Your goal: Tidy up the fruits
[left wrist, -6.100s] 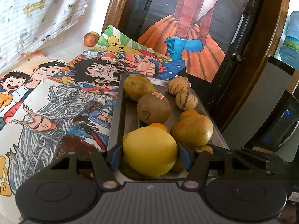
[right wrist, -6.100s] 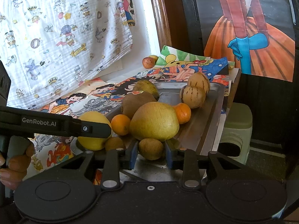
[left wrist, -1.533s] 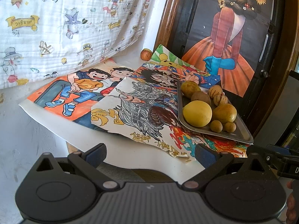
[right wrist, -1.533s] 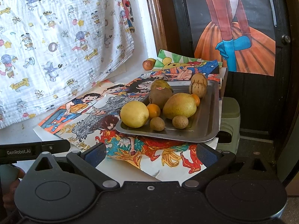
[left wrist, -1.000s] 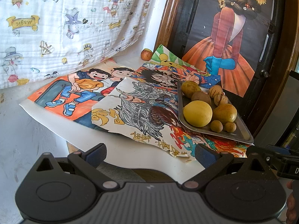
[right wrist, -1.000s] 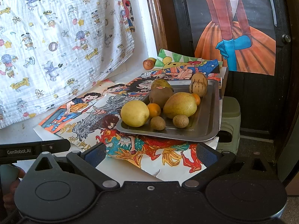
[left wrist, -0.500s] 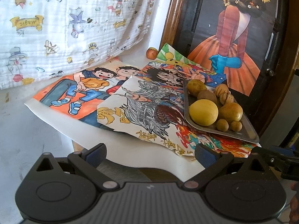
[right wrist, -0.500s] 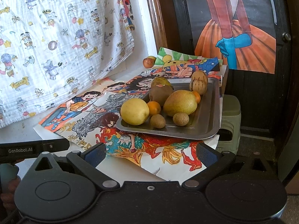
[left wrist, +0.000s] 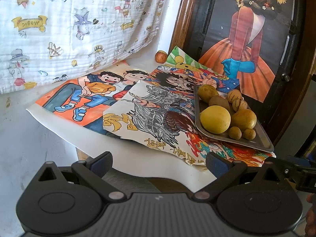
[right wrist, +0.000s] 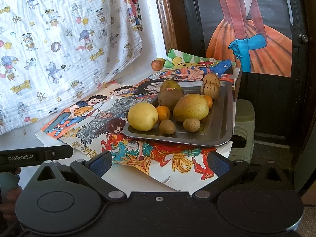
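Note:
A metal tray rests on cartoon posters at the table's right end and holds several fruits. Among them are a big yellow lemon, a pear, two small brown fruits, oranges and two striped fruits. A lone apple lies at the far back by the wall. My left gripper is open, pulled back from the table's near edge, holding nothing. My right gripper is open too, short of the tray.
Cartoon posters cover the table and overhang its edge. A printed cloth hangs on the left wall. A dark door with a painting stands behind. A green stool sits right of the table. The left gripper's body shows in the right view.
Both grippers, shut on fruits at the tray six seconds ago, have let go and pulled back wide open. In the last half second the views have barely shifted.

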